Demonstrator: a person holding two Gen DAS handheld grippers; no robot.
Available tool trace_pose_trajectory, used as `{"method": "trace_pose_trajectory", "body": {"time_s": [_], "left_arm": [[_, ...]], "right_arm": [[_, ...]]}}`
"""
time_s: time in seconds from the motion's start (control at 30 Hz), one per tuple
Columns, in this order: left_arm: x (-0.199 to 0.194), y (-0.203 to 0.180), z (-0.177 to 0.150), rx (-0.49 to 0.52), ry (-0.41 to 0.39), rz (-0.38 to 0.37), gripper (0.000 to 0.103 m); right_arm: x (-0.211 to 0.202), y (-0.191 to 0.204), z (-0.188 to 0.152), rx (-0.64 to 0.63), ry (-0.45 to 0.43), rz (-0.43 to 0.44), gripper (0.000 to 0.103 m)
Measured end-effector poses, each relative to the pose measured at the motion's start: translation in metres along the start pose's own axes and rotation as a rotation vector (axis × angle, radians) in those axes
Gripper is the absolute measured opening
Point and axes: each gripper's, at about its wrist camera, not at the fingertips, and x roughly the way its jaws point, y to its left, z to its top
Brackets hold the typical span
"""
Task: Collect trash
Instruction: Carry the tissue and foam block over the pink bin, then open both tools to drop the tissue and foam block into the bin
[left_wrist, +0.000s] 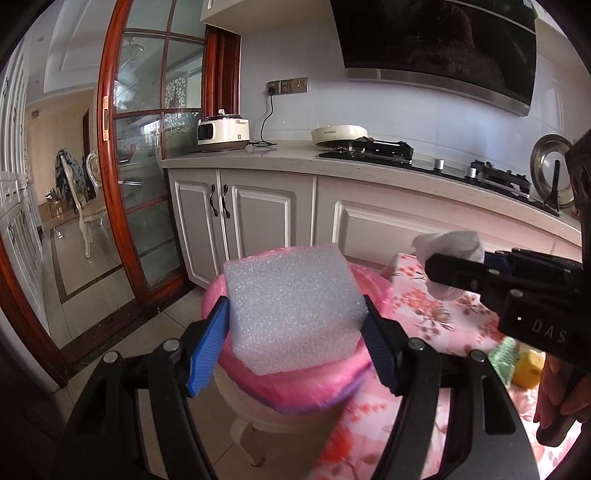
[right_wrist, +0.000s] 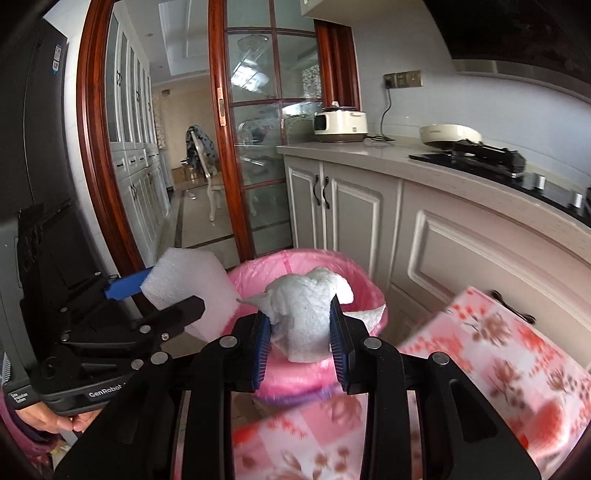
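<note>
My left gripper (left_wrist: 295, 339) is shut on a white foam block (left_wrist: 291, 310), its blue pads pressed against both sides. The block hangs over a bin lined with a pink bag (left_wrist: 306, 387). My right gripper (right_wrist: 299, 343) is shut on a crumpled white paper tissue (right_wrist: 306, 314), also above the pink-lined bin (right_wrist: 365, 295). In the right wrist view the left gripper (right_wrist: 162, 295) with the foam block (right_wrist: 184, 284) shows at the left of the bin. In the left wrist view the right gripper (left_wrist: 443, 269) with the tissue (left_wrist: 450, 243) shows at the right.
A table with a pink floral cloth (right_wrist: 498, 354) stands right of the bin, with a yellow thing (left_wrist: 528, 369) on it. Grey cabinets (left_wrist: 258, 214) under a counter with a rice cooker (left_wrist: 221, 134) and stove (left_wrist: 384, 147) run behind. A glass sliding door (left_wrist: 147, 147) is at the left.
</note>
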Motion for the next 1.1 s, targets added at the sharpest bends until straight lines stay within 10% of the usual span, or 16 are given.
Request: {"method": "trace_pose_trajectory", "body": {"time_s": [0.47, 0.63, 1.1], "left_arm": [[0.099, 0.047, 0.021, -0.055, 0.069, -0.005, 0.076], [0.114, 0.056, 0.018, -0.071, 0.069, 0.001, 0.082], [0.045, 0.039, -0.007, -0.048, -0.007, 0.126, 0.098]], "right_arm": [[0.089, -0.040, 0.016, 0.102, 0.091, 0.062, 0.034], [0.098, -0.053, 0.013, 0.133, 0.091, 0.063, 0.051], [0.012, -0.055, -0.021, 0.167, 0.042, -0.023, 0.064]]}}
